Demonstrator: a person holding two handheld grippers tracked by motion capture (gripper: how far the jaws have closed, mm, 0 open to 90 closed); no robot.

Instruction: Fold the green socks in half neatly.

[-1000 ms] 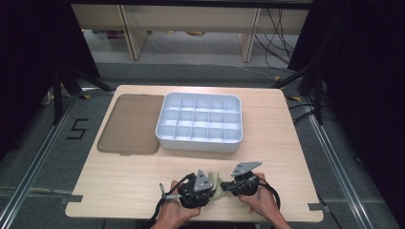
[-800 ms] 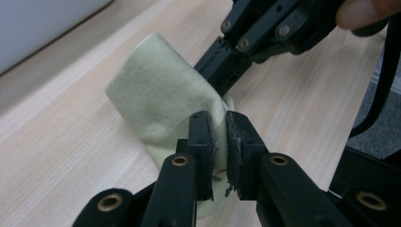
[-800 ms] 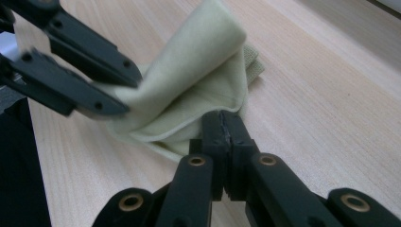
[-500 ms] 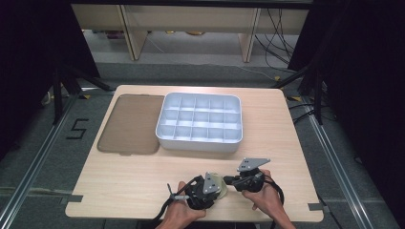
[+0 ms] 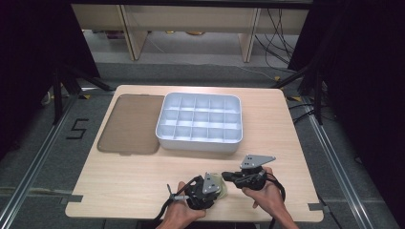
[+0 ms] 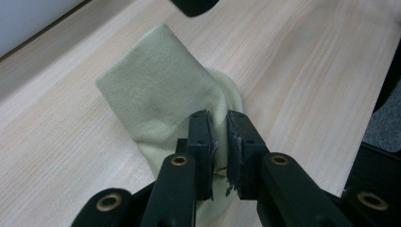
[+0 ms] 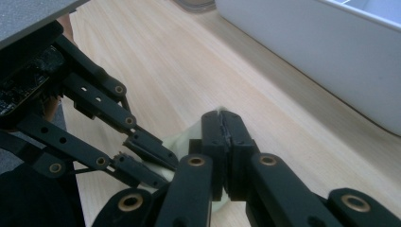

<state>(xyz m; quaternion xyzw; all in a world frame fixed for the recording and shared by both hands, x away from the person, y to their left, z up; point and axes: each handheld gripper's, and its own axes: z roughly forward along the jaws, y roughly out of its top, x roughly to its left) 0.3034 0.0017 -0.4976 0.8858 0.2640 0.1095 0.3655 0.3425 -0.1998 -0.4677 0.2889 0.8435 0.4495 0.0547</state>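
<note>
- The left gripper [image 6: 220, 142] has its jaws nearly together, pinching a fold of the pale yellow-green sock [image 6: 161, 94]; the cloth passes between the pads and fans out ahead of them onto the table [image 6: 293, 56].
- The right gripper [image 7: 222, 137] has its jaws pressed together, and a sliver of the same sock [image 7: 182, 137] peeks out just beside and behind the tips, so it appears to nip an edge of the cloth, though I cannot tell how much is caught.
- In the high view the sock [image 5: 222, 187] lies near the front edge of the table, between the left gripper [image 5: 206, 192] and the right gripper [image 5: 234, 177], well apart from the white compartment tray [image 5: 199, 143].
- Compared with a second ago, the right gripper sits a little higher and more toward the right, while the left has barely shifted; the sock looks more bunched between the tools.
- That reads to me as a fold or stretch of the sock under way, with both ends gripped and nothing yet moved toward the tray.
- Both hands enter from the bottom edge, the left hand [image 5: 179, 214] wrapped low round its tool, the right hand [image 5: 267, 198] angled inward, its gripper pointing left at the other.
- The brown lid [image 5: 129, 124] lies flat just left of the tray, untouched.
</note>
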